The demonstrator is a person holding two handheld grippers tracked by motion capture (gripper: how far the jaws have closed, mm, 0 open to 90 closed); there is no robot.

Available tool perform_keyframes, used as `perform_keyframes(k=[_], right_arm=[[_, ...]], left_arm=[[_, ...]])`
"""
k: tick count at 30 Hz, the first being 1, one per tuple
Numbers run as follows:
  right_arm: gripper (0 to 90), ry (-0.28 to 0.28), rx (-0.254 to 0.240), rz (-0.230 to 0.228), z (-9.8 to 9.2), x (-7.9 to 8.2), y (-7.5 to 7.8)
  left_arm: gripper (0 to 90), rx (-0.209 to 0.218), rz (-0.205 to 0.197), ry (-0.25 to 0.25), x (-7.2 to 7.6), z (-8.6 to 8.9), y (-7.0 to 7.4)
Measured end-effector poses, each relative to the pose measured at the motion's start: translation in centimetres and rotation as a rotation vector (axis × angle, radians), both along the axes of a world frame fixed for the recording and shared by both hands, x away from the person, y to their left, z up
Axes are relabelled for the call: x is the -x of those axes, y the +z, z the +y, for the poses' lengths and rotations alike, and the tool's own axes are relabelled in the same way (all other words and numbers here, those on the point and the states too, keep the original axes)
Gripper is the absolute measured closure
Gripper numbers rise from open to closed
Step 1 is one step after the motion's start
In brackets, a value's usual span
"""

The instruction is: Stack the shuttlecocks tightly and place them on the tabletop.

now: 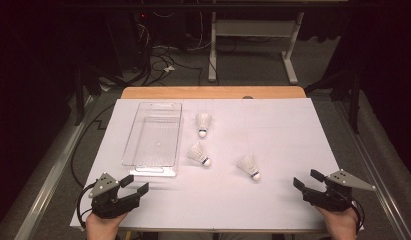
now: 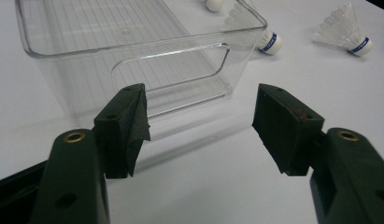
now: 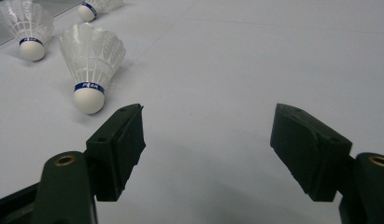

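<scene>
Shuttlecocks, three of them, lie on their sides on the white counter, none touching another. One shuttlecock rests toward the far edge, just beside the right wall of a clear plastic bin, its cork tip pointing at the near edge. A second shuttlecock lies nearer the middle of the counter, close to the bin's near right corner, cork tip aimed toward the near right. The third shuttlecock sits right of the middle, well apart from the bin, and is the one closest to the right hand-held gripper.

The bin stands left of the middle, its long sides running from the far edge toward the near edge, a cut-out handle in its near end wall.

The left hand-held gripper rests at the near left corner of the counter, held in the person's left hand, its jaws spread apart with nothing between them. In the left gripper view it faces the bin's near end wall, with two shuttlecocks off to the right beyond it.

The right hand-held gripper rests at the near right corner in the right hand, its jaws also spread wide and pinching nothing. In the right gripper view the third shuttlecock lies just beyond its left jaw, not touching it, blue band around the cork.
</scene>
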State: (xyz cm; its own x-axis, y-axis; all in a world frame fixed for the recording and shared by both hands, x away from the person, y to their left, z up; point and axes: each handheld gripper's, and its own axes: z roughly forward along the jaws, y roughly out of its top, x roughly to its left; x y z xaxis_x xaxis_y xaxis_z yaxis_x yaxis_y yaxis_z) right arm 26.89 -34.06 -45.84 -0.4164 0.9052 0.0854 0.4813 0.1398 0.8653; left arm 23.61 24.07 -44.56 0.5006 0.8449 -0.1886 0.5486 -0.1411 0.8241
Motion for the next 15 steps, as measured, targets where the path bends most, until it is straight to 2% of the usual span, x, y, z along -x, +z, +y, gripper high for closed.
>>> perform_keyframes(k=[8,15], right_arm=[[26.2,-0.001,0.002,0.003,0.0,0.0,0.0],[26.2,0.000,0.003,0.001,0.0,0.0,0.0]], left_arm=[[37.2,-0.006,0.016,-0.029,-0.2,-0.9,0.0],[37.7,-0.012,0.014,-0.057,-0.2,-2.0,-0.1]])
